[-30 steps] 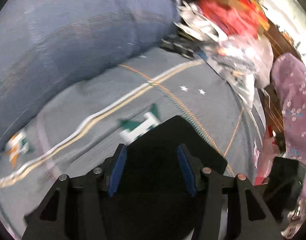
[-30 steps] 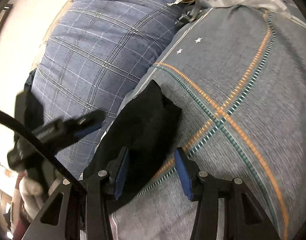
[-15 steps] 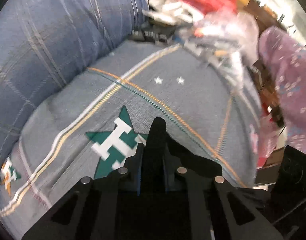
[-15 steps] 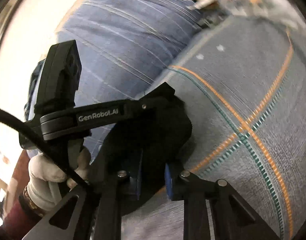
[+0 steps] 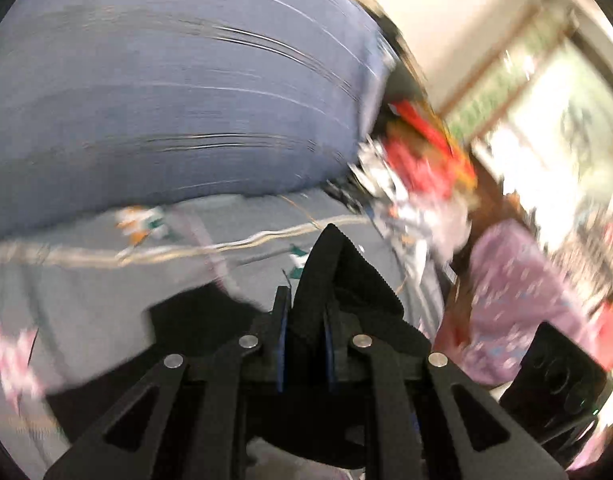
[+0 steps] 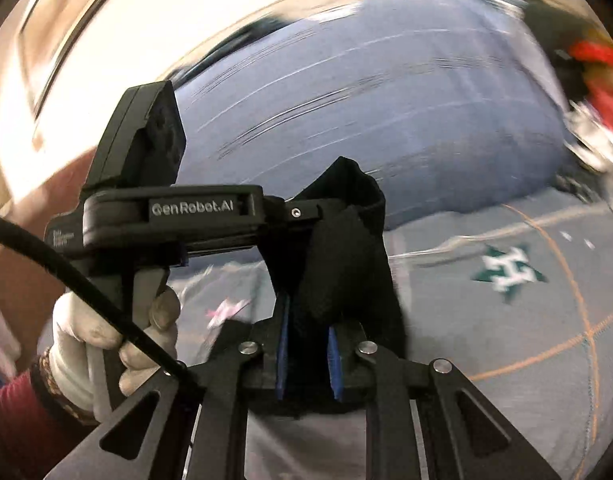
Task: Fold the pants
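Observation:
The black pants [image 5: 338, 280] are pinched in both grippers and held above the grey bed cover [image 5: 106, 304]. In the left wrist view my left gripper [image 5: 306, 320] is shut on a raised fold of black cloth. In the right wrist view my right gripper [image 6: 308, 332] is shut on another bunch of the pants [image 6: 346, 240]. The left gripper's black body [image 6: 166, 216] is close at the left of it, held by a white-gloved hand [image 6: 90, 332]. Both views are motion-blurred.
A big blue plaid pillow [image 5: 166, 92] lies behind, also in the right wrist view [image 6: 386, 120]. Red and silver clutter [image 5: 418, 168] sits at the bed's far corner. A purple flowered cloth [image 5: 518, 296] hangs at the right. The cover has a green star logo [image 6: 506, 272].
Both grippers went from open around the black cloth to shut on it, then lifted it off the bed; the views swung upward toward the pillow.

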A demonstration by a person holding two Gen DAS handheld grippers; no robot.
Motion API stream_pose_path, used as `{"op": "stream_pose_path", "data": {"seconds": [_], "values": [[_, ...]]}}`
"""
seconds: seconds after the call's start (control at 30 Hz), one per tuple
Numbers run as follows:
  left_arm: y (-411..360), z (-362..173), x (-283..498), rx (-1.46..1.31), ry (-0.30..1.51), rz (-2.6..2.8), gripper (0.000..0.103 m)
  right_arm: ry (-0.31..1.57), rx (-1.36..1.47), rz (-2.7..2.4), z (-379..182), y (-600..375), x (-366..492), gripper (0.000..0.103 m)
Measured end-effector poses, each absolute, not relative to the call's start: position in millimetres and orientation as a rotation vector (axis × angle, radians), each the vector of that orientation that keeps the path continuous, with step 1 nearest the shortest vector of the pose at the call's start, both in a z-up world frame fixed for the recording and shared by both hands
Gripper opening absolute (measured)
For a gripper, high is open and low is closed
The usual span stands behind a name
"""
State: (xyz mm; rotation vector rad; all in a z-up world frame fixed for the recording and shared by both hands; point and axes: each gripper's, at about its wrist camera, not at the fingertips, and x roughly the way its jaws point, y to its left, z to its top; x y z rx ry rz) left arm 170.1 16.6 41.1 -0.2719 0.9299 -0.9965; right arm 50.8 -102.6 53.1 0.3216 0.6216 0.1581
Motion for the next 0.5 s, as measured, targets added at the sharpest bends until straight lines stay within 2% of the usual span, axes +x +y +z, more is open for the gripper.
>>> {"op": "stream_pose_path", "data": {"seconds": [0.13,0.2,0.23,0.33,0.37,0.47,0.5], "values": [[95,6,179,-0.465,0.941,-0.909,0.017,0.682,0.206,0.242,45,-33,61,0.017],[120,-16,183,-0.512,0.955,-0.844,0.024,0.725,0.118,0.268,31,3,71,0.016],[131,-28,186,-0.532,0.968,-0.804,0.03,0.746,0.075,0.277,24,17,75,0.016],[171,-58,189,-0.622,0.996,-0.736,0.038,0.814,-0.063,0.322,-6,54,80,0.017],[181,-61,188,-0.653,0.994,-0.733,0.045,0.822,-0.142,0.329,-19,70,77,0.017],[210,-61,181,-0.701,0.966,-0.715,0.053,0.809,-0.275,0.341,-32,88,66,0.031],[215,-60,178,-0.71,0.959,-0.711,0.054,0.808,-0.304,0.359,-34,95,61,0.042]]}}
